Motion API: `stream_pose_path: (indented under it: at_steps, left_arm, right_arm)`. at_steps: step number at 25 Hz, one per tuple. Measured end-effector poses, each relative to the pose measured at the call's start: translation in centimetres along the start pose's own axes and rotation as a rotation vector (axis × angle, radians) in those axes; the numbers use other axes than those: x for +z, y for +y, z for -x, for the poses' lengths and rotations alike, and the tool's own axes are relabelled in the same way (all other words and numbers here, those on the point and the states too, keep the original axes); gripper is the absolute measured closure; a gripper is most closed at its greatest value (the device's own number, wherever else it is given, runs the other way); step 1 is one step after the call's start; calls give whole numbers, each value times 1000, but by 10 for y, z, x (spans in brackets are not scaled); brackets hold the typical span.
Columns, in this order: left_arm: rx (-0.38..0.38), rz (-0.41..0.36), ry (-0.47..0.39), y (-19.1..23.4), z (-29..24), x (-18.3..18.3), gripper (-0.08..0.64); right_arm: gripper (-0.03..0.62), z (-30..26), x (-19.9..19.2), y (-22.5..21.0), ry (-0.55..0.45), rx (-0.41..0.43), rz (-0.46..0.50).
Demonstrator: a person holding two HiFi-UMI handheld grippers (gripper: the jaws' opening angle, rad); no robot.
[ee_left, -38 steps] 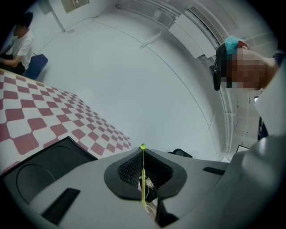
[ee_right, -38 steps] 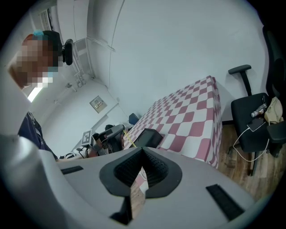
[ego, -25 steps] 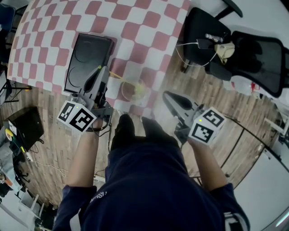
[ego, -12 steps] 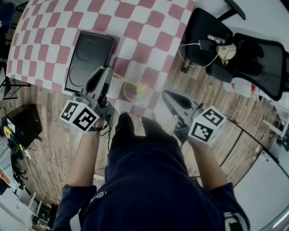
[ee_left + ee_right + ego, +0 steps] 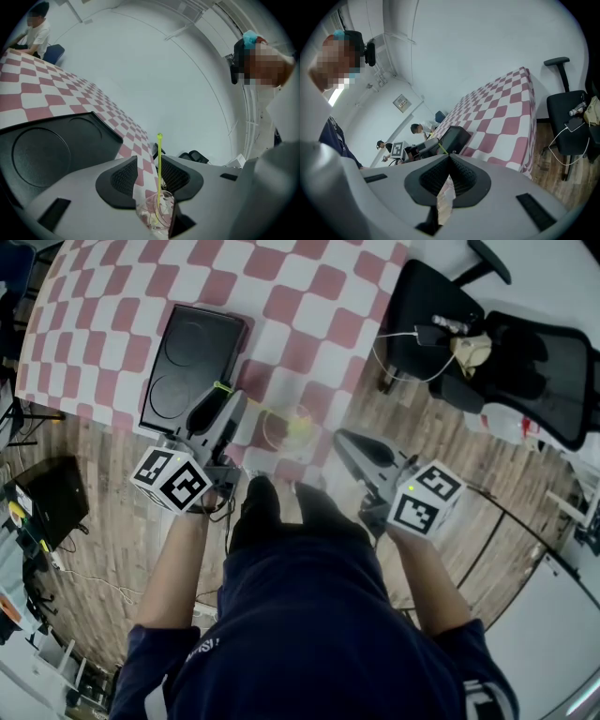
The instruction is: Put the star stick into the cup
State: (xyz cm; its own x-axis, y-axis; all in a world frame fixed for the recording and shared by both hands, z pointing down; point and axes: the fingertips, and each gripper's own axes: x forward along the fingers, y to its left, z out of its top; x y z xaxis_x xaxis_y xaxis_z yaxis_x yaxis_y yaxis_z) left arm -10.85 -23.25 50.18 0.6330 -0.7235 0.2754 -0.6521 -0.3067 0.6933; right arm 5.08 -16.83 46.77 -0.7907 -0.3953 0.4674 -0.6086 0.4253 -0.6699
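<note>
A clear cup [image 5: 286,427] stands near the front edge of the red-and-white checked table [image 5: 281,287]. The thin yellow-green star stick [image 5: 159,159] stands in the cup [image 5: 157,218], leaning toward my left gripper, its star end down in the cup [image 5: 300,427]. My left gripper [image 5: 232,401] is just left of the cup. Its jaws are opening [image 5: 150,158]; the stick rises in the gap between them and neither pad presses on it. My right gripper [image 5: 343,438] hovers to the right of the cup off the table edge, shut and empty [image 5: 449,155].
A black two-ring tray [image 5: 192,357] lies on the table left of the cup, close to the left gripper. A black office chair [image 5: 525,352] with cables and small items stands at the right on the wood floor. People sit far off in both gripper views.
The left gripper's jaws have come apart and let go of the stick, which now stands in the cup. The right gripper has not moved.
</note>
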Motion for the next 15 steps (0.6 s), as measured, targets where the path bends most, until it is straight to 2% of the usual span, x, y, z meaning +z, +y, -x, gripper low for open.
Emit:
stream_pose_path:
  at_steps: [15]
  left_arm:
    - [-17,-56,-12,-18,30,19,377]
  right_arm:
    - [576,1,5,28,-39,18,36]
